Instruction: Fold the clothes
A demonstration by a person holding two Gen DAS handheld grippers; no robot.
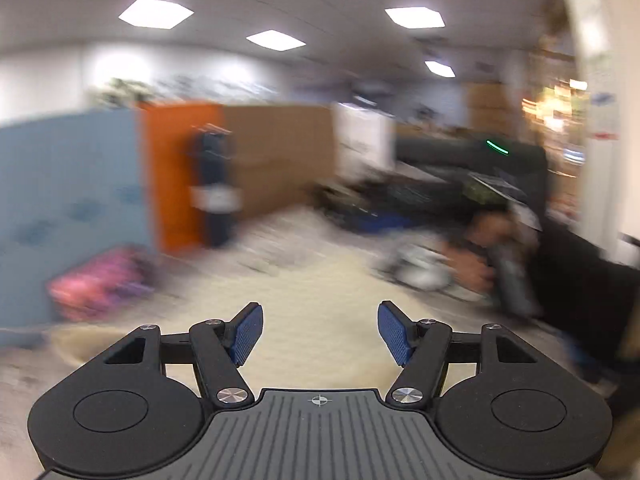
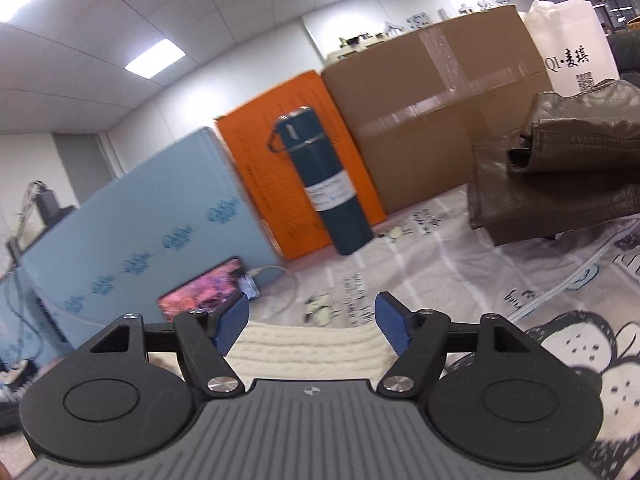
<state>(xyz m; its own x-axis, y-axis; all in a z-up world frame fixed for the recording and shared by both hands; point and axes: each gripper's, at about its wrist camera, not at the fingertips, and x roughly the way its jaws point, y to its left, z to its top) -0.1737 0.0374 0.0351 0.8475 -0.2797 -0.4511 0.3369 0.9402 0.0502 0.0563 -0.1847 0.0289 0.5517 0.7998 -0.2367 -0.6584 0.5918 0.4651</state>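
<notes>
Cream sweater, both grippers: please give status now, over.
Left gripper open, nothing held. Right gripper open above cream sweater, pads clear of it. Folded brown leather jacket far right, blue flask ahead; neither blocks.

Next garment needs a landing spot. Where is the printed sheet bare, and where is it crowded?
Bare: the printed sheet between the cream ribbed knit and the dark teal flask, bordered right by the folded brown leather jacket. Crowded: the left edge by the lit phone and its white cable, and along the boxes behind.
</notes>
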